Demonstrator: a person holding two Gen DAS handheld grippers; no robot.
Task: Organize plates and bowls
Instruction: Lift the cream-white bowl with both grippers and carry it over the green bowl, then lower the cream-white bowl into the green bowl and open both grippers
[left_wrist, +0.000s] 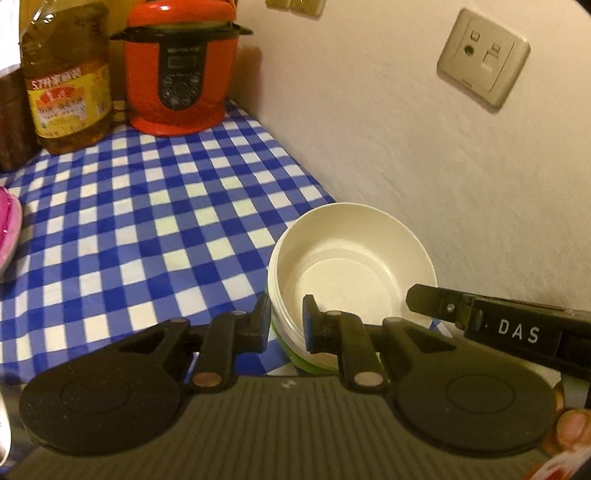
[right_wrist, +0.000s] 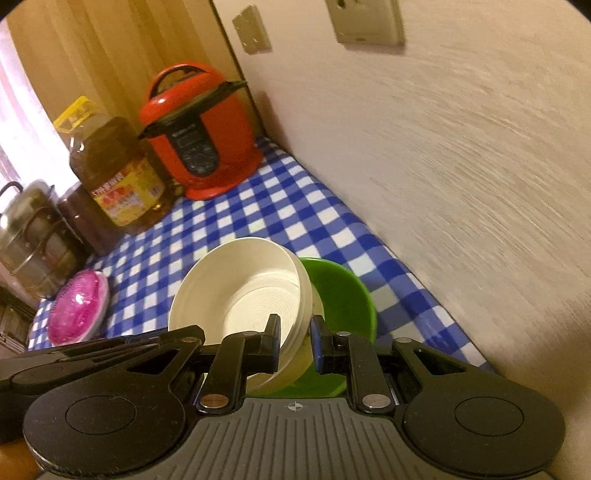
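- White bowls (left_wrist: 354, 254) are nested together and sit inside a green bowl (right_wrist: 343, 291), the whole stack tilted and held over a blue-and-white checked tablecloth (left_wrist: 147, 206), close to the beige wall (left_wrist: 424, 147).
- The left gripper (left_wrist: 287, 321) has its jaws drawn narrow across the near rim of the stack: one blue-padded finger sits outside the wall, the other inside the top white bowl, pinching the rim.
- The right gripper (right_wrist: 295, 341) is likewise nearly closed, one finger inside the white bowls and the other on the green bowl's side, clamping the rims between its pads.
- In the left wrist view the right gripper's black body, lettered "DAS", reaches in from the right to the stack's rim; a fingertip (left_wrist: 570, 432) shows at the lower right edge.
- At the far end of the cloth stands a red pressure cooker (left_wrist: 181, 70), with a large bottle of cooking oil (left_wrist: 66, 88) just beside it.
- A metal steamer pot (right_wrist: 29, 240) stands to the left, and a white dish holding something pink (right_wrist: 79, 308) lies on the cloth near it.
- Wall sockets (left_wrist: 484, 59) are mounted above the table.
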